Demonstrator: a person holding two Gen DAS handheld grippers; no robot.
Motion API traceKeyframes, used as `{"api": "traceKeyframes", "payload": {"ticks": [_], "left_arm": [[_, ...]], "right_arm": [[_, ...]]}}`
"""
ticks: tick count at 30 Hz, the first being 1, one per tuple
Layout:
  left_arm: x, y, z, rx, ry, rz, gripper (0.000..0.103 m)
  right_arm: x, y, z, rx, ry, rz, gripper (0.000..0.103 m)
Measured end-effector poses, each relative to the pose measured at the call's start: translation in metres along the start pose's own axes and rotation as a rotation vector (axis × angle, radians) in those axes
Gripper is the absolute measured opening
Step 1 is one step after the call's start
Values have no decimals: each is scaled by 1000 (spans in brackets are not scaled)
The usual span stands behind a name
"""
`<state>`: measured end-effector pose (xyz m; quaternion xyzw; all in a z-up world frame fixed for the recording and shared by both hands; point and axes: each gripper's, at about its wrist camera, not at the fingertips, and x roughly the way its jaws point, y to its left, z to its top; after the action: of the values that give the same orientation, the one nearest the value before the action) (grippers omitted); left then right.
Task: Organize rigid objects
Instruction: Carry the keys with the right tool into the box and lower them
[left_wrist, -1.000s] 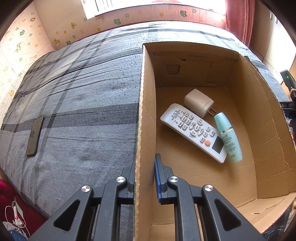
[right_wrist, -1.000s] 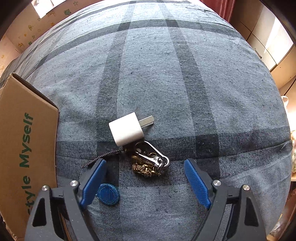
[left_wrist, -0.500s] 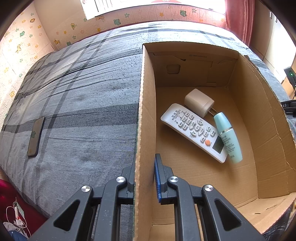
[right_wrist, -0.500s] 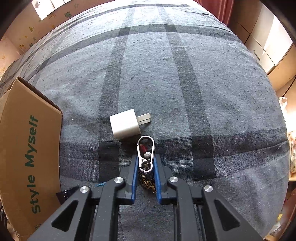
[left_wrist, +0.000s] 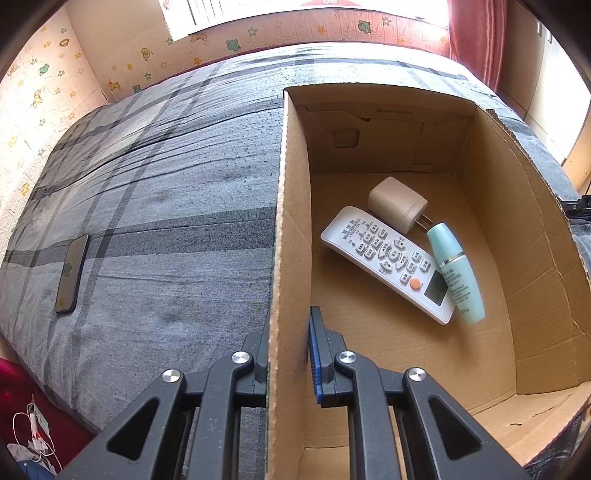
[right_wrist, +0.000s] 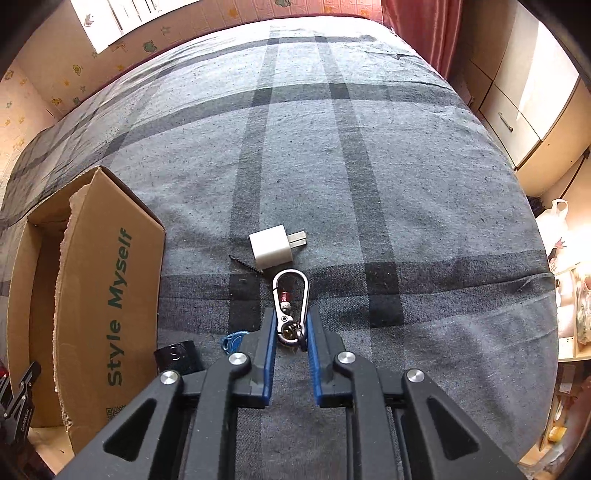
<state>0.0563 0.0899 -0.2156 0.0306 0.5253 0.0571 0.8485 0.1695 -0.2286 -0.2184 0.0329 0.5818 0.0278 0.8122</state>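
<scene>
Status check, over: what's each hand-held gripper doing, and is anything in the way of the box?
Left hand-held gripper clamped on box wall. Right hand-held gripper shut on keychain carabiner. White charger loose on bed. Box path looks clear.

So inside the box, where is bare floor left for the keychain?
The cardboard box floor is bare between the remote and the wall clamped by the left gripper, and along the near edge. Crowded mid-floor: charger, remote, teal bottle touching.
</scene>
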Motion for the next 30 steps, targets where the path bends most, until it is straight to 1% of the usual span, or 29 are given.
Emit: {"api": "traceKeyframes", "payload": {"ticks": [10, 18, 23, 30], "left_arm": [[0, 1, 0, -1, 0, -1, 15], [-1, 1, 1, 1, 0, -3, 15], [0, 0, 1, 3, 0, -2, 15], [0, 0, 1, 3, 0, -2, 15]], "right_arm": [[-39, 15, 0, -44, -29, -17, 15], [-69, 34, 1, -82, -68, -19, 15], [-91, 51, 2, -118, -93, -13, 15], [-121, 85, 7, -177, -136, 14, 15]]}}
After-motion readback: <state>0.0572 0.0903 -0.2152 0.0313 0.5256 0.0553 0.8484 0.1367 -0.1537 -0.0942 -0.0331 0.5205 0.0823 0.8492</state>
